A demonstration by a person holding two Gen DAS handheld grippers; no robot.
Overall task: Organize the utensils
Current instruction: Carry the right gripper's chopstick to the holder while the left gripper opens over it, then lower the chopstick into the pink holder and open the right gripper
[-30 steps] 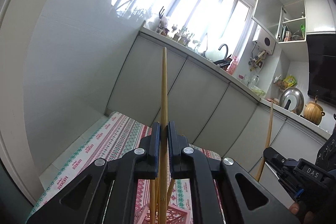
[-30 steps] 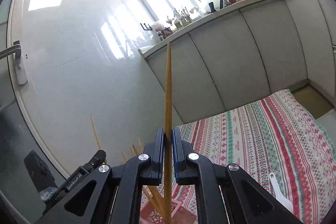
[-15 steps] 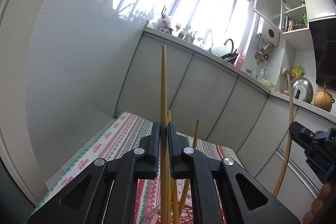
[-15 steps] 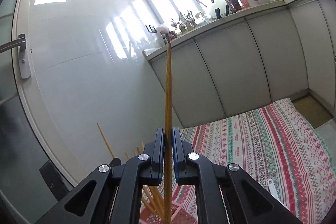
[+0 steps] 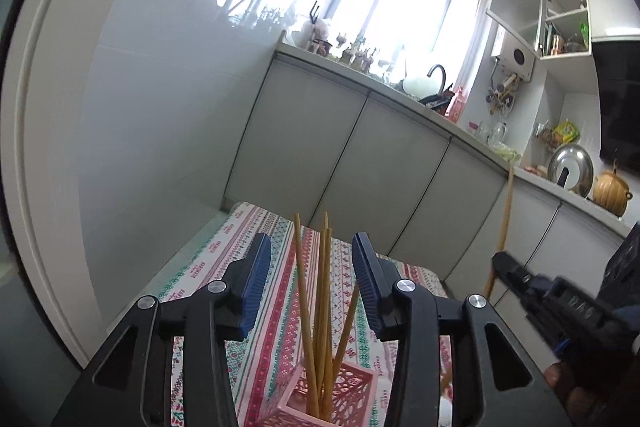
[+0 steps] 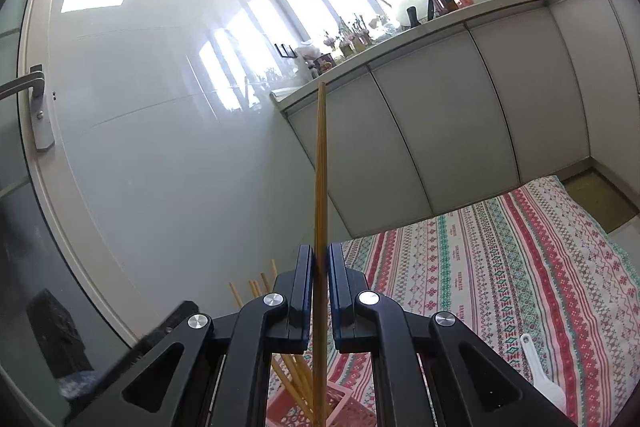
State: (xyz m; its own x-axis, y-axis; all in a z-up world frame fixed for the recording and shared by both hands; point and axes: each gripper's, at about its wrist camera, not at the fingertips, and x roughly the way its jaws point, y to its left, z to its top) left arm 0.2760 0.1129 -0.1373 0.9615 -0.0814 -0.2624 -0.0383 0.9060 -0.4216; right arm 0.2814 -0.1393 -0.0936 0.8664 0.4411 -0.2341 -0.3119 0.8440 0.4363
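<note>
My left tongs (image 5: 311, 267) have just been opening and now stand about half spread, their blue pads clear on both sides of the bundle of chopsticks (image 5: 322, 311) that stands in the pink lattice holder (image 5: 352, 393) on the patterned table (image 5: 256, 255); nothing is pinched there any more. My right tongs (image 6: 320, 267) are clamped tight on a single chopstick (image 6: 321, 187), held nearly upright with its lower end down near the holder (image 6: 348, 409), just right of the sticks already leaning in it. The risk I see is in this last drop. The sticks in the holder splay in different directions, so if I lower mine at a slant its tip could strike one of them or catch the holder's rim, and the light plastic holder, top-heavy with tall sticks, could tip or slide on the cloth. I cannot tell from here whether my tip is inside the rim or only in front of it; letting go too soon would send the stick clattering onto the table. My left tongs are also close enough that drawing them away sideways could snag a leaning stick and drag the holder with it.
</note>
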